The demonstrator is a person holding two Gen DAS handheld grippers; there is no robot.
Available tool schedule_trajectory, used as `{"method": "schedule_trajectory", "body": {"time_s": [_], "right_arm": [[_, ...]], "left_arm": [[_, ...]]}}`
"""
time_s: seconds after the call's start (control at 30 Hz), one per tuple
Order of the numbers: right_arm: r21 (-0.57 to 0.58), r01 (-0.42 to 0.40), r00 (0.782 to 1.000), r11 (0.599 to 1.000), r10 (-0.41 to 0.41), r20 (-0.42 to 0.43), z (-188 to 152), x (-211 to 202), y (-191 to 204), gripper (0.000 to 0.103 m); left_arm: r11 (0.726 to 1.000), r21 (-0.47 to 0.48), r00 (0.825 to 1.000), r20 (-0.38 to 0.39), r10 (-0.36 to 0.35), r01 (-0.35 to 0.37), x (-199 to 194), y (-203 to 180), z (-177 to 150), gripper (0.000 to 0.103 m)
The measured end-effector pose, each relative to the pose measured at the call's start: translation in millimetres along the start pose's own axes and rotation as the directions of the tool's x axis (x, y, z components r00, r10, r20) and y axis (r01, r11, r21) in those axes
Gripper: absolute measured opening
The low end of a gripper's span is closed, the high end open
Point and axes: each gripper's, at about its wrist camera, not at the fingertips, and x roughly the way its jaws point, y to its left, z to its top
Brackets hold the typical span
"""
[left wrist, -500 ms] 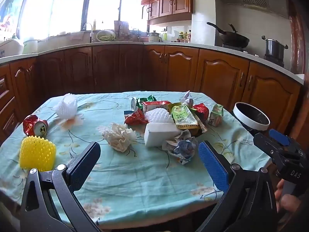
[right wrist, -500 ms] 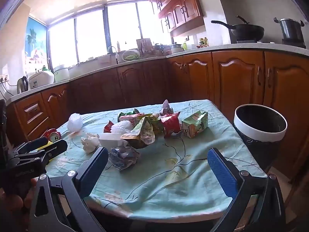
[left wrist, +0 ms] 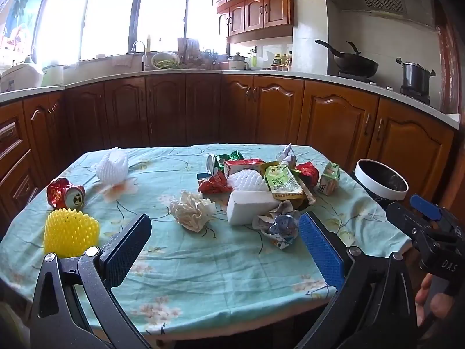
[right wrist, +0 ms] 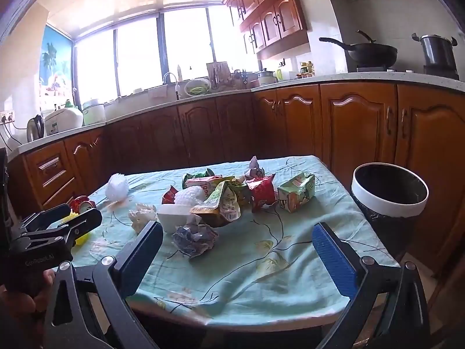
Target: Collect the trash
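Note:
Trash lies on a table with a teal floral cloth. A pile in the middle holds a white foam block, a crumpled paper ball, a green pouch, a red wrapper and a green carton. A cream tissue wad, a yellow foam net, a crushed red can and a white foam net lie to the left. My left gripper is open and empty above the near table edge. My right gripper is open and empty, the paper ball between its fingers further out.
A black trash bin with a white rim stands on the floor right of the table; it also shows in the left wrist view. Wooden cabinets and a counter run behind the table. A wok and pot sit on the stove.
Both views have tilted up slightly, so the table sits a little lower in frame. Both grippers stay open and no trash has moved.

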Motion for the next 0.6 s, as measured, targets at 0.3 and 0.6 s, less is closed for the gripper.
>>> {"method": "schedule_trajectory", "body": {"time_s": [0.3, 0.6], "right_arm": [[0.000, -0.011, 1.000, 1.000, 0.011, 0.003, 2.1, 3.4, -3.6, 0.103], [0.019, -0.020, 1.000, 1.000, 0.019, 0.005, 3.2, 1.2, -6.7, 0.103]], "left_arm": [[1.000, 0.013, 1.000, 0.011, 0.005, -0.005, -0.1, -1.1, 1.6, 0.103], [1.000, 0.016, 1.000, 0.017, 0.011, -0.011, -1.8, -3.3, 2.7, 0.103]]}}
